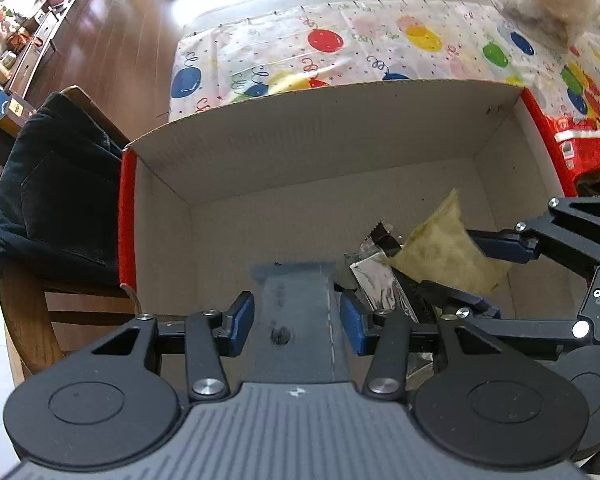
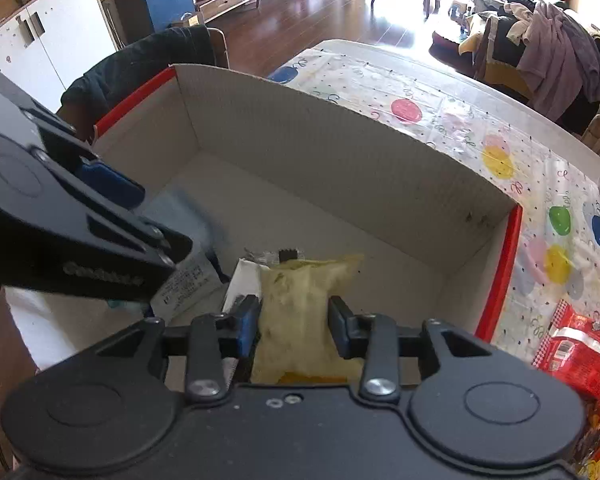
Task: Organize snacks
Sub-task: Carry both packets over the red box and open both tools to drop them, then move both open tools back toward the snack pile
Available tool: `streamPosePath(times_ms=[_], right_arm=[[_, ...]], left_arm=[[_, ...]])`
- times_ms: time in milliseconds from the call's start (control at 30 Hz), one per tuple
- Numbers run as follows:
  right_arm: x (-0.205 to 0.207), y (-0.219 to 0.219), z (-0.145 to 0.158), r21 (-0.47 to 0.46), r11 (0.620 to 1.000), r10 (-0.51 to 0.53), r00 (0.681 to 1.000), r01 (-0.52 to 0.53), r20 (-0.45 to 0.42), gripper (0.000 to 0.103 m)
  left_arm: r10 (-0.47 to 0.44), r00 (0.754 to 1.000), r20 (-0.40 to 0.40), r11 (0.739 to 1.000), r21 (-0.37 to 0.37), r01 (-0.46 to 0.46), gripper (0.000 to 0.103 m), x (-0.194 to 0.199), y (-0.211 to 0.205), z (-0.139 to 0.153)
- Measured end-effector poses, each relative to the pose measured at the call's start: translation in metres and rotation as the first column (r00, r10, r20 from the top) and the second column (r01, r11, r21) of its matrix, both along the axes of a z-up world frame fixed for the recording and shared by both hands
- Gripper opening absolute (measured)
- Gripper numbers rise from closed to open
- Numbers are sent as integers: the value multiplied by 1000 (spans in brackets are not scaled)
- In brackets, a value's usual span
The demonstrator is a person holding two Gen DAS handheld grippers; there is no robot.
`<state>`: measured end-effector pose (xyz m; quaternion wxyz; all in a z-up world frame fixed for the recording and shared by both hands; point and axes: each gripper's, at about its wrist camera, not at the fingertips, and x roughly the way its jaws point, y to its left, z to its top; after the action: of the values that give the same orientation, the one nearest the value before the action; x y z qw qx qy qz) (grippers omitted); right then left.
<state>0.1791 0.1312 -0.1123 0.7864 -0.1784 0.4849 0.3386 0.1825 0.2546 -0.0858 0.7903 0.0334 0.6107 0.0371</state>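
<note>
Gripping a blue packet [image 1: 296,312] left [image 1: 296,322] and a yellow pouch [image 2: 300,312] right [image 2: 294,322] over the box [image 2: 340,136], I risk my close-set grippers colliding on release.

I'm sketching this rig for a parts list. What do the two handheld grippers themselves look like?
Both look alike. The left gripper and right gripper are matte black, with two round discs on the body, angular link arms with triangular cut-outs, and silver pivot screws. The jaws end in blue pads. The left body has a ribbed grey top; its side carries pale lettering, too blurred to read. No cables, hands or sleeves show.
</note>
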Motion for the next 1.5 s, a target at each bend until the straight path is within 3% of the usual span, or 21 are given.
streamPosePath(times_ms=[200,567,633,700,833,1133,1500], right_arm=[[-3,-9,9,28,1000,-9,1000,9,-3,43],[-17,-37,47,128,992,-5,1000,4,11,48],[-21,-44,56,146,989,-12,1000,10,16,53],[-26,-50,64,167,986,-19,1000,16,20,62],[-34,-63,80,205,979,-29,999,21,40,65],[-44,-114,107,281,958,-81,994,58,70,81],[-44,-197,112,304,940,-191,978,158,83,87]], left_arm=[[-1,1000,22,1000,-10,1,47,-5,-3,5],[42,990,133,996,-81,-32,48,-35,-4,28],[52,986,157,994,-99,-37,50,-42,-5,34],[62,980,187,993,-109,-42,50,-48,-8,41],[62,969,241,992,-119,-34,52,-59,-17,55],[18,930,368,990,-134,33,66,-81,-56,86],[-44,890,454,984,-137,118,79,-86,-124,96]])
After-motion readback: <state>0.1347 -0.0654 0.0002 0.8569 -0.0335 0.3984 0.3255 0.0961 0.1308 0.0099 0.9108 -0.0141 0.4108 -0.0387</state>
